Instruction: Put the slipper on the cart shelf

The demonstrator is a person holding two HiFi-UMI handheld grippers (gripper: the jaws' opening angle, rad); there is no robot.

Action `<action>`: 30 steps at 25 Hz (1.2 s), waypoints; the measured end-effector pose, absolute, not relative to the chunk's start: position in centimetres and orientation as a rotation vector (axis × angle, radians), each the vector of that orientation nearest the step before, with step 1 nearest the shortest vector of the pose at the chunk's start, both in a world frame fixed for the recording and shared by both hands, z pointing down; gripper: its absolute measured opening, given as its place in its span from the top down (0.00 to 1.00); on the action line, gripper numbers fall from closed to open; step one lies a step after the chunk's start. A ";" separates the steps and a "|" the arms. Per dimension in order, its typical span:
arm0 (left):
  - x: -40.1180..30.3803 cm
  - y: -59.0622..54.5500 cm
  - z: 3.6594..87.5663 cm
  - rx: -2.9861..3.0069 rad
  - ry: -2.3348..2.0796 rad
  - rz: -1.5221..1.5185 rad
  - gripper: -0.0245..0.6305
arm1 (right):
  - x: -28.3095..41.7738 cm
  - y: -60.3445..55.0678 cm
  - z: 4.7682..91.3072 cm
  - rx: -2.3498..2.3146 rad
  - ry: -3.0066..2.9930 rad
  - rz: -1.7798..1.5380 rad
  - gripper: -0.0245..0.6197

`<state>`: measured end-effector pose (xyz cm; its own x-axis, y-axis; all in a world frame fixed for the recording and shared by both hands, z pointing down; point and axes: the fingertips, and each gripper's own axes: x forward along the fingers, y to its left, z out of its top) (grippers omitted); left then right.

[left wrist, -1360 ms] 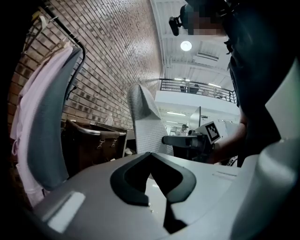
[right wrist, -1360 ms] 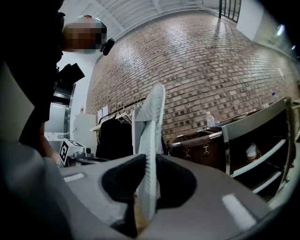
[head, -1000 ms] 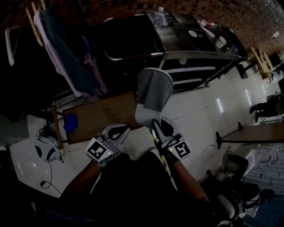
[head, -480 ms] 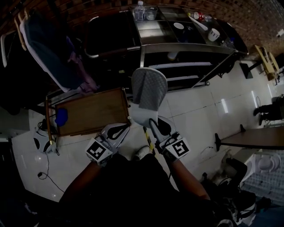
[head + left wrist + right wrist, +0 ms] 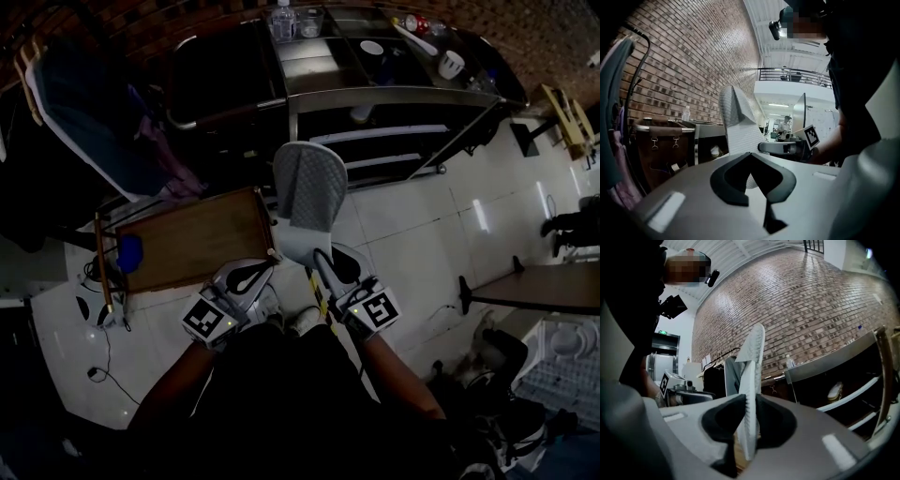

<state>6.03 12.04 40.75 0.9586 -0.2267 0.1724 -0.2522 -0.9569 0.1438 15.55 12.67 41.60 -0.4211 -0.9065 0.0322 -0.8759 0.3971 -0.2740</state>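
Before one cart, right hand-held gripper clamping one slipper, left hand-held gripper closed

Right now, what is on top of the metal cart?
A water bottle, a clear container and a white cup sit on the cart. Whatever lies behind them is outside the picture.

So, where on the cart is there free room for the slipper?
The shelf under the top is bare right of the pale shoe; the lower shelf looks bare too. The cart top is crowded with a bottle, a cup and a bowl.
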 end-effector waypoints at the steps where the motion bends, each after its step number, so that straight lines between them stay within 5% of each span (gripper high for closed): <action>1: 6.2 11.7 40.8 2.947 -0.353 0.221 0.96 | 15.5 12.4 41.6 -1.623 2.525 -0.377 0.86; 17: 9.0 6.2 41.5 2.975 -0.260 0.140 0.96 | 18.6 7.6 42.0 -1.695 2.556 -0.385 0.86; 30: 23.2 1.6 41.1 2.937 -0.609 0.189 0.96 | 30.8 1.0 44.3 -1.349 2.714 -0.465 0.86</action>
<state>23.20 1.63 41.11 0.9103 -0.3859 0.1496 -0.4029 -0.9089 0.1072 30.77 1.03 44.33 -0.6104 -0.7893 0.0668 -0.7665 0.5673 -0.3010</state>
